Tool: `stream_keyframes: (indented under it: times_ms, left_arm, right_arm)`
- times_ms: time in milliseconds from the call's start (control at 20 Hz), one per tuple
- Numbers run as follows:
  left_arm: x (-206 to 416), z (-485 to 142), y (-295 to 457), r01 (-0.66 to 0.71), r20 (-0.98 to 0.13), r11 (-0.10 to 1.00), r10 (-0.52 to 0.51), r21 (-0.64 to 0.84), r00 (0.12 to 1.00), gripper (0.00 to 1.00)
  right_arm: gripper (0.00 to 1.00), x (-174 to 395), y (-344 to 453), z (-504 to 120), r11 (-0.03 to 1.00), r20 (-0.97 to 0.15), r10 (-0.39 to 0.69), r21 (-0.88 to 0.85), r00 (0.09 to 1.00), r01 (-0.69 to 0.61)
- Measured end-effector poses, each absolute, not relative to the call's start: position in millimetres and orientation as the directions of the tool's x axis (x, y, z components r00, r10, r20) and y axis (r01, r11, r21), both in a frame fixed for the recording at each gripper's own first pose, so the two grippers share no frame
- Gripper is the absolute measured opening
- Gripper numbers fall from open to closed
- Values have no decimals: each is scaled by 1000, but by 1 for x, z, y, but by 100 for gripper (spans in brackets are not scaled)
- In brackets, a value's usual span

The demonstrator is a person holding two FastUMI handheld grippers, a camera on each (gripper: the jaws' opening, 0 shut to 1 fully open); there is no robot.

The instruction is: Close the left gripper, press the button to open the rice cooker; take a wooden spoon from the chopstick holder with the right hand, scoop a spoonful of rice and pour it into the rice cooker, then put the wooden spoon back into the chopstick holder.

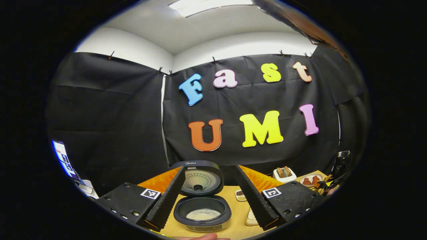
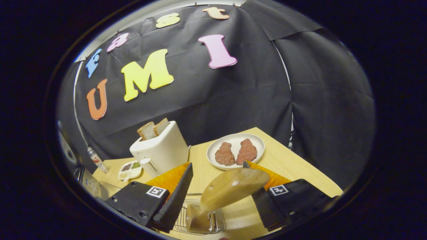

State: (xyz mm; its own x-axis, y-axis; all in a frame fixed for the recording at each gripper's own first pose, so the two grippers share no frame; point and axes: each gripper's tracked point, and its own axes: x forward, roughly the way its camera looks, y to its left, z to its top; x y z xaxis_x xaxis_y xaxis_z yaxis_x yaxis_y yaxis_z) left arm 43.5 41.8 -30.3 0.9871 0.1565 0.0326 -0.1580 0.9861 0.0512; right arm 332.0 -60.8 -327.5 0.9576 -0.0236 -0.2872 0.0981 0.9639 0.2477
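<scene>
Dark round rice cooker [image 1: 202, 209] sits lid-up with rice inside under the wide-open left gripper [image 1: 209, 195]; right gripper [image 2: 218, 196] spread wide around the pale wooden spoon [image 2: 230, 188] standing bowl-up in the wire chopstick holder [image 2: 200, 221], likely stowed.

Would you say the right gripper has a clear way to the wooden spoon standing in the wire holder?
Probably yes. The right gripper is open, and the wooden spoon rises from the wire holder into the gap between its fingers, nothing blocking it. The toaster and the plate sit farther back.
</scene>
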Motion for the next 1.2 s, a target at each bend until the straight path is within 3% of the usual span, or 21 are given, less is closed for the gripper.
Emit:
stream_keyframes:
  times_ms: [50,100,150,250,300,350,400,500,850,1200]
  left_arm:
    - [45,-32,42,-160,30,986,158,52,987,95]
    - [46,-34,42,-159,22,986,158,52,987,95]
    - [47,-36,40,-154,17,987,153,50,988,95]
    - [48,-36,40,-157,18,986,156,53,988,95]
    - [49,-36,40,-157,19,986,156,51,987,95]
    - [47,-36,40,-159,19,986,158,50,987,95]
    - [48,-36,39,-158,19,986,157,46,987,95]
    - [47,-36,40,-160,20,986,160,45,987,95]
    - [43,-37,50,-176,25,983,175,43,984,95]
    - [36,-49,77,-210,-3,977,211,26,978,95]
  right_arm:
    - [96,335,-61,-328,963,-290,-11,255,957,89]
    - [86,335,-60,-329,963,-292,-11,253,956,88]
    - [82,337,-59,-328,964,-294,2,254,956,76]
    - [55,336,-59,-327,971,-301,-5,225,954,77]
    - [37,333,-53,-322,970,-294,33,241,955,41]
    - [39,335,-45,-323,965,-296,59,260,953,21]
    - [32,331,-42,-320,966,-296,69,258,953,10]
    - [29,332,-39,-319,970,-296,70,242,953,4]
    - [28,324,-29,-295,986,-271,65,166,960,-20]
    - [28,308,1,-203,997,-183,52,-43,982,-61]
